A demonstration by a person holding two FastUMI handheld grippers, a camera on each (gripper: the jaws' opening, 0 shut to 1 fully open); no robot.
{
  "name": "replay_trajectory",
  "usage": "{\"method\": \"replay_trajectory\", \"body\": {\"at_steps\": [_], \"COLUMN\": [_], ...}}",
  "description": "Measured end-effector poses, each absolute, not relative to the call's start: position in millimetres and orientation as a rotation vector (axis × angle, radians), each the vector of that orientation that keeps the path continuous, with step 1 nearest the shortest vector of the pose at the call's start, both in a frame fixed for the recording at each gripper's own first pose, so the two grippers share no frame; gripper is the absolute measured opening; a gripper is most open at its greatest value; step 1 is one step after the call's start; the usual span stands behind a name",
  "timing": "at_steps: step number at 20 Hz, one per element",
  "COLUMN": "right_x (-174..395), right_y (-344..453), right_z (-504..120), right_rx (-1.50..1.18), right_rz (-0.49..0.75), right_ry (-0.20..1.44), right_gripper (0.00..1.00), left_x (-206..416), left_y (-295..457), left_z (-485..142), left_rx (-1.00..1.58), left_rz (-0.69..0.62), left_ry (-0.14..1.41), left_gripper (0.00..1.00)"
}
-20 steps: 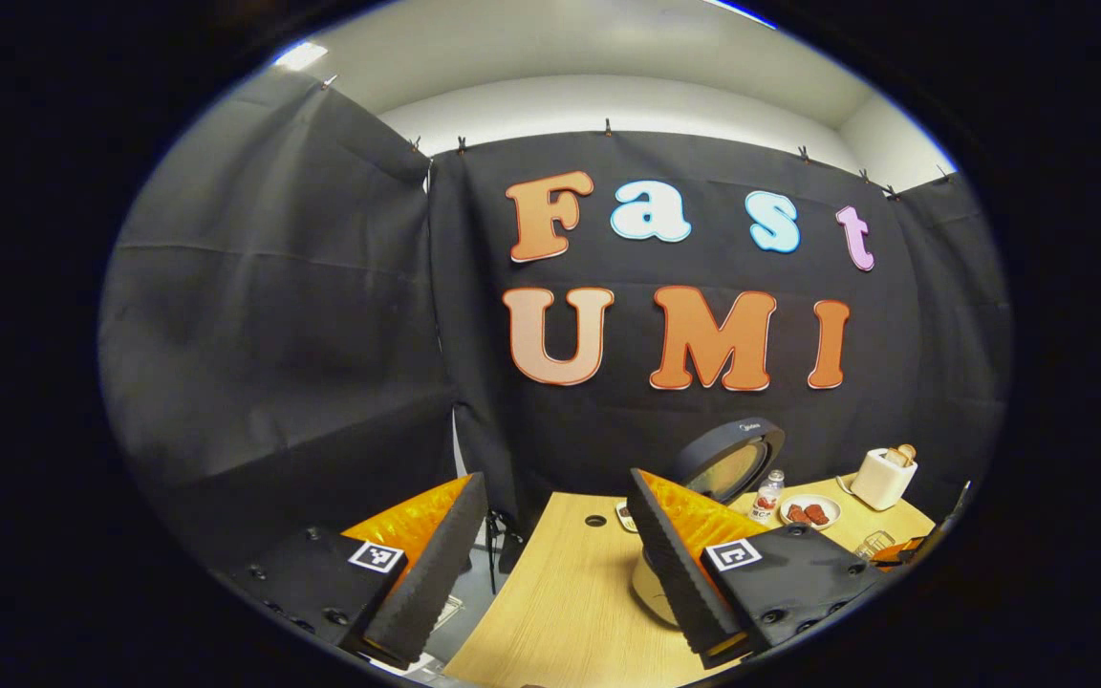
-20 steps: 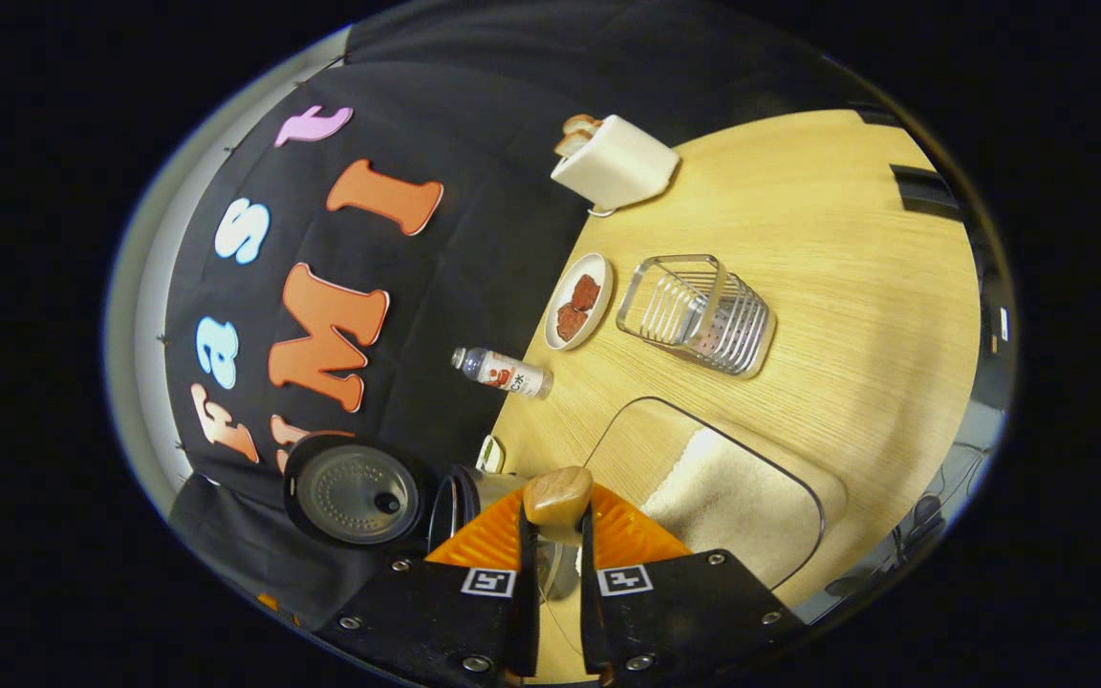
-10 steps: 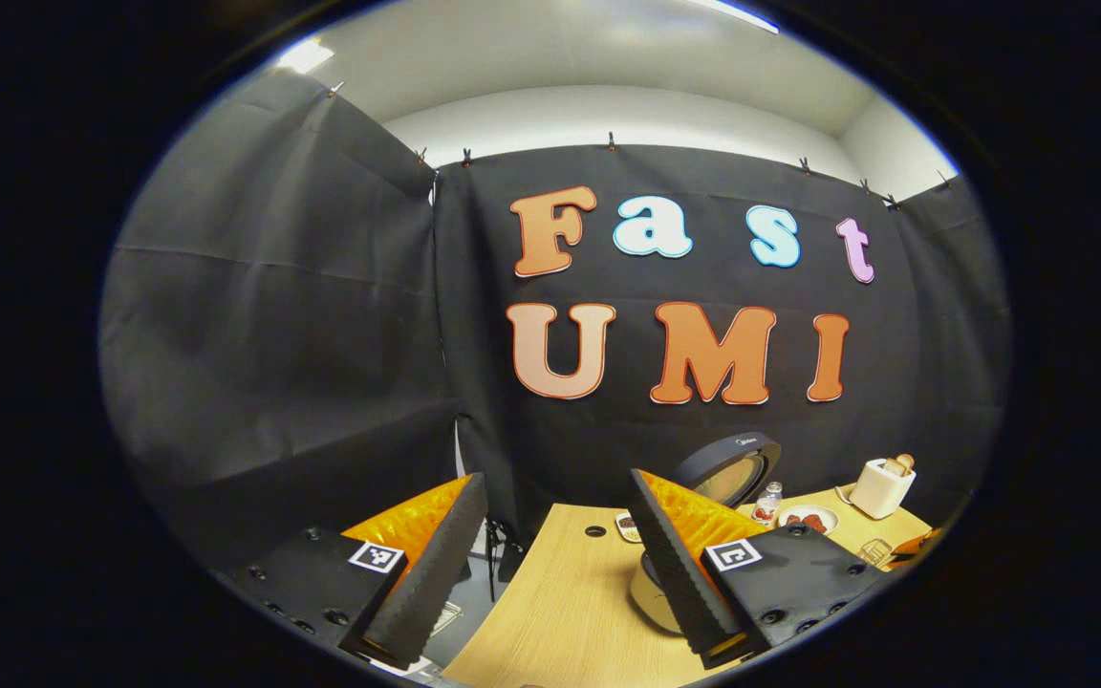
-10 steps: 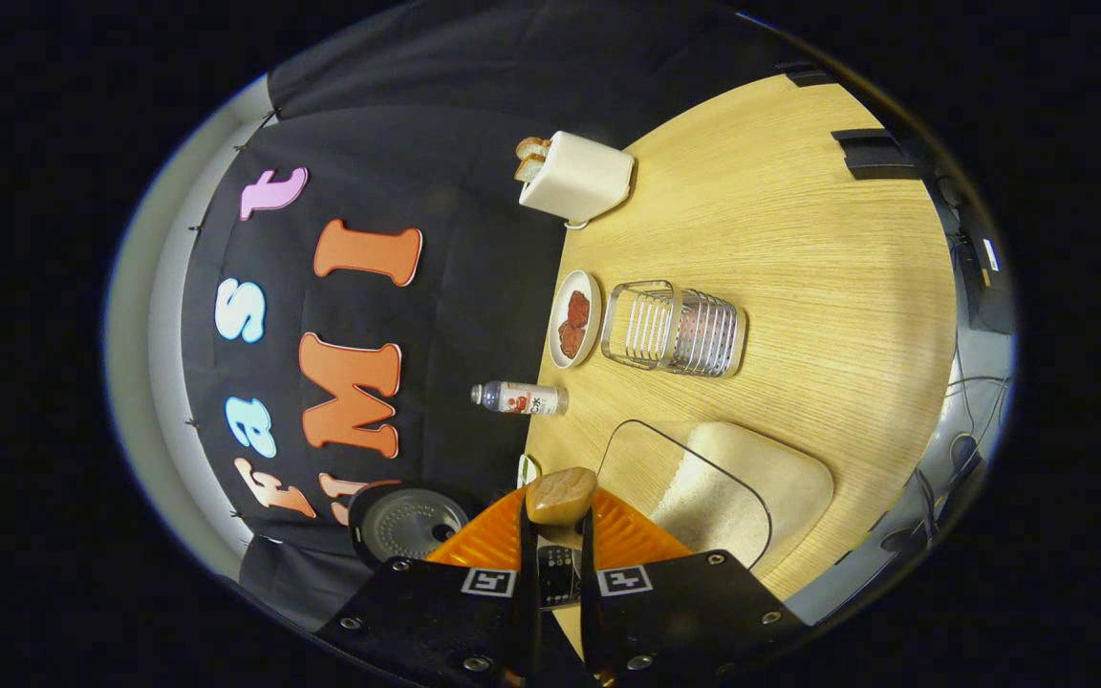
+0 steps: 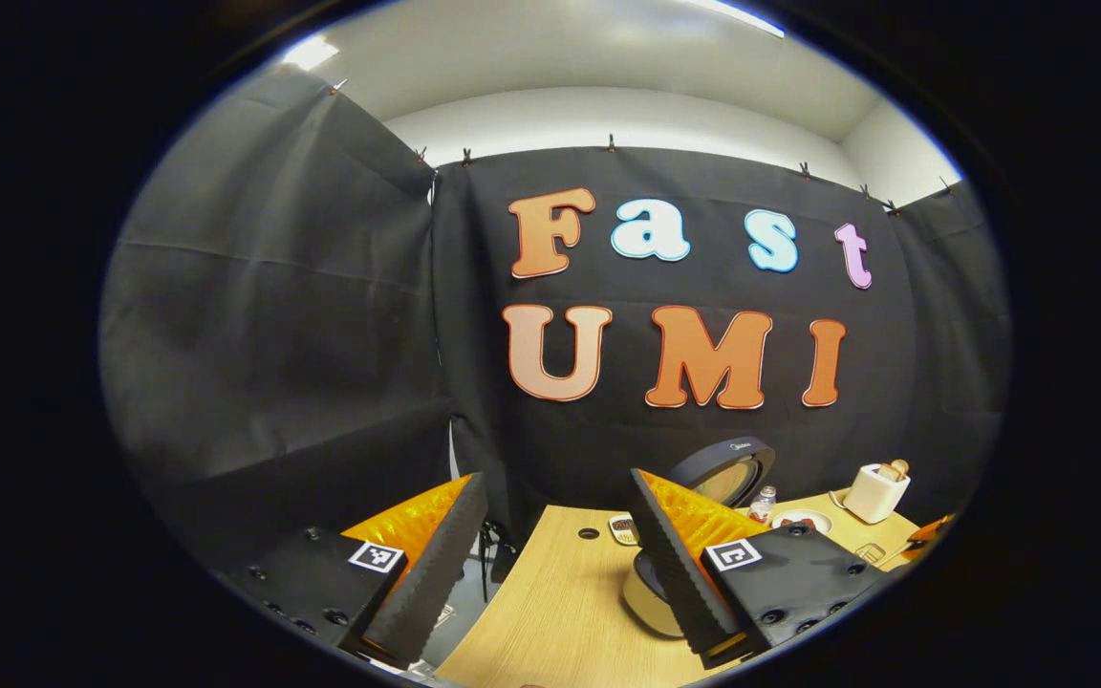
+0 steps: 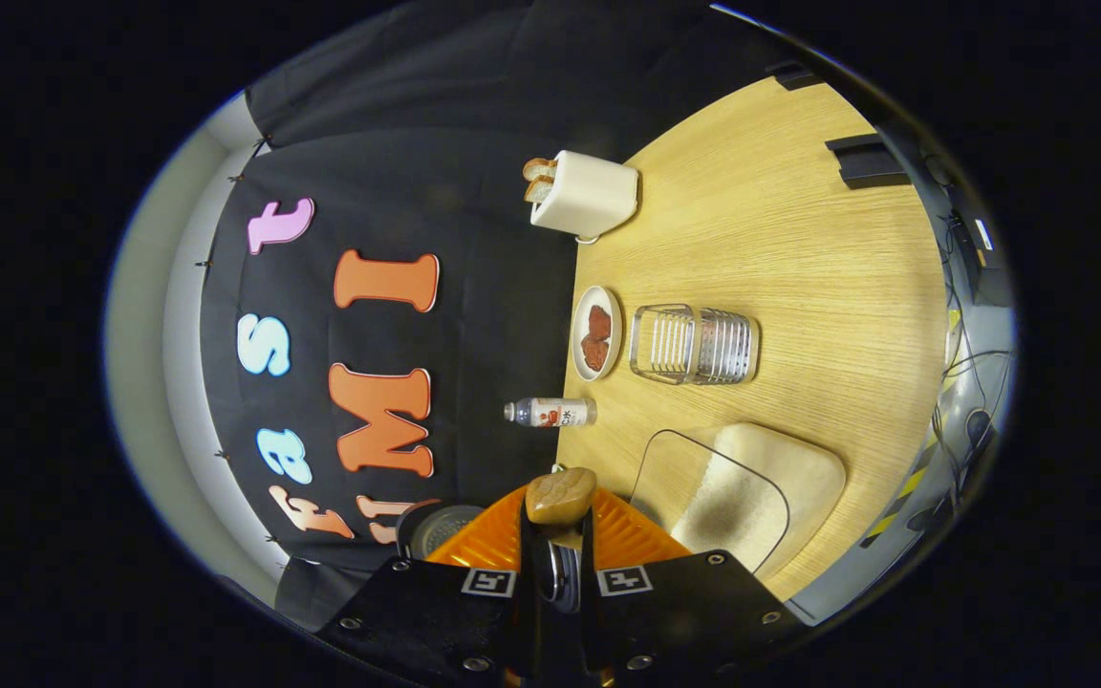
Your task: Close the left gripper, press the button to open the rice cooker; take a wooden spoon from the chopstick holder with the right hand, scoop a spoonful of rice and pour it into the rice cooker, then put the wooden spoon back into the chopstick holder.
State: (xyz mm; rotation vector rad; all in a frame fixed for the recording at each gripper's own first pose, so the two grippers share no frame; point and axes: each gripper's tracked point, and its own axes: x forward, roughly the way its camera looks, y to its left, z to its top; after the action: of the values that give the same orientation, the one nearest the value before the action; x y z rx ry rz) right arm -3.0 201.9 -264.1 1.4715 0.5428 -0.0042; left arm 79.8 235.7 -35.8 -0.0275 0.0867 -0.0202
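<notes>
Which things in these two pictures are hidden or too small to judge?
- Wooden spoon, right gripper view: its bowl is hidden behind the right gripper, so any rice on it is unseen.
- Rice cooker, left gripper view: the pot's inside is hidden behind one finger of the left gripper.
- Chopstick holder, left gripper view: too small and at the edge.

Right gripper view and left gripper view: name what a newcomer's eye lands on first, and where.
In the right gripper view, the right gripper is shut on the wooden spoon, low in the middle. Beyond it on the wooden table stand the wire chopstick holder and a clear tub of rice. In the left gripper view, the left gripper is open, with the rice cooker behind one finger, lid raised.
</notes>
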Motion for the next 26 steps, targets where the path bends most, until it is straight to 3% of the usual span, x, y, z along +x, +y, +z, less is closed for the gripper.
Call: {"method": "replay_trajectory", "body": {"at_steps": [10, 26], "right_x": [13, 90], "right_y": [238, 344], "right_z": [-210, -141], "right_rx": [1.523, 1.476], "right_rz": [0.096, 0.278], "right_ry": [0.533, 0.542], "right_gripper": [0.17, 0.17], "left_x": [80, 78], "left_y": [243, 263], "left_z": [-46, -50], "left_rx": [-0.053, -0.041], "left_rz": [-0.03, -0.044], "left_ry": [0.1, 0.11], "left_gripper": [0.96, 0.96]}}
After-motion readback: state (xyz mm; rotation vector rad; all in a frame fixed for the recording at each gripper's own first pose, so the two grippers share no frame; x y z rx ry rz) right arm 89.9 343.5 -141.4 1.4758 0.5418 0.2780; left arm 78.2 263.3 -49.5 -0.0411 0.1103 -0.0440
